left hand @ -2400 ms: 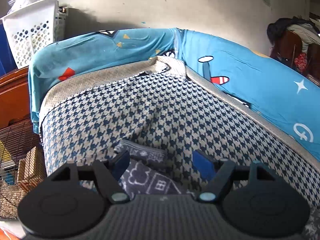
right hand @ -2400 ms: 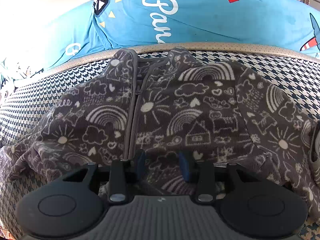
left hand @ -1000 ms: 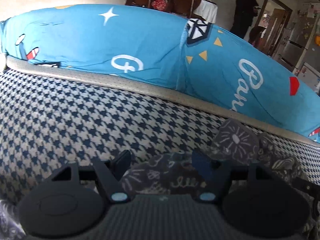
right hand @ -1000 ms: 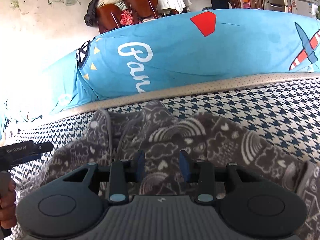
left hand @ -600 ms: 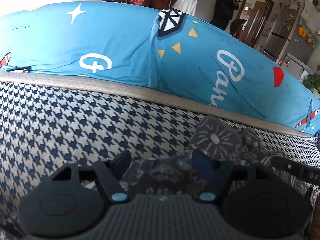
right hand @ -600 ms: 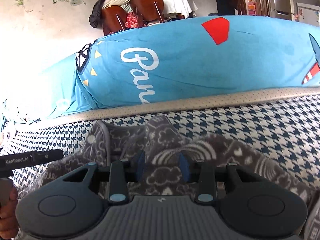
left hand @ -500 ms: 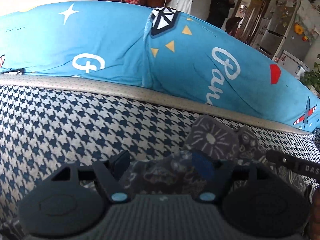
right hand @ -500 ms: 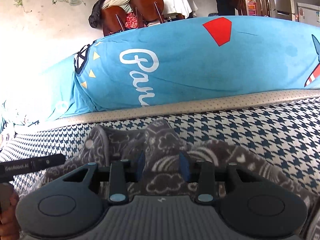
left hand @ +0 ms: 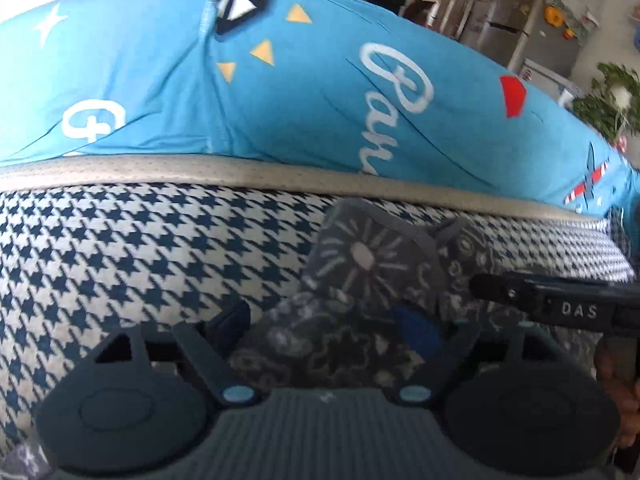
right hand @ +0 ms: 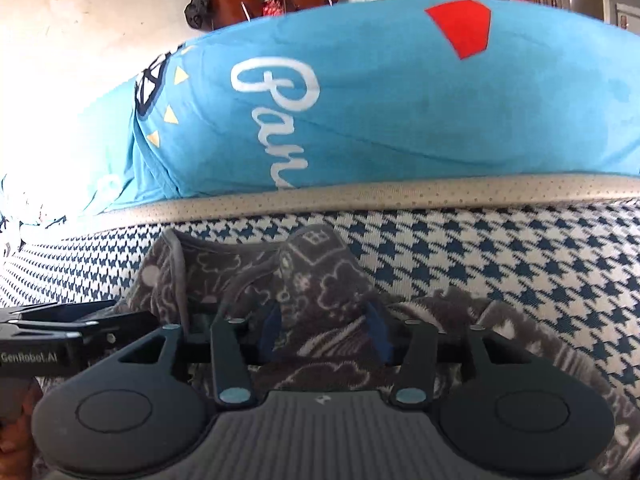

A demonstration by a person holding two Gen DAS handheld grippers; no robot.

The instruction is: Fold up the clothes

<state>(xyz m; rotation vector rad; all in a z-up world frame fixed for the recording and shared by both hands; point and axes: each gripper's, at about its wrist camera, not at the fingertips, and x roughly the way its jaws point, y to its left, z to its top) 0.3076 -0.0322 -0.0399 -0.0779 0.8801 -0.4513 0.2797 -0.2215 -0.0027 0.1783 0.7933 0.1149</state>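
I see the grey printed garment [left hand: 360, 280] bunched on the houndstooth cushion [left hand: 140, 240], lower centre of frame. My left claw [left hand: 324, 322] and right claw [right hand: 324, 330] are both opening, fabric between each pair; collar lies just ahead.

"DAS" on right gripper [left hand: 576, 310] ("GenRobot.AI" on left gripper [right hand: 28, 358]).

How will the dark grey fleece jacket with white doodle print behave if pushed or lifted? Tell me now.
The dark grey fleece jacket probably flops: it lies bunched and creased on the houndstooth sofa seat. Its fuzzy pile likely resists slipping between the opening jaws of the right gripper and left gripper. Pushed, it would likely rumple, not slide.
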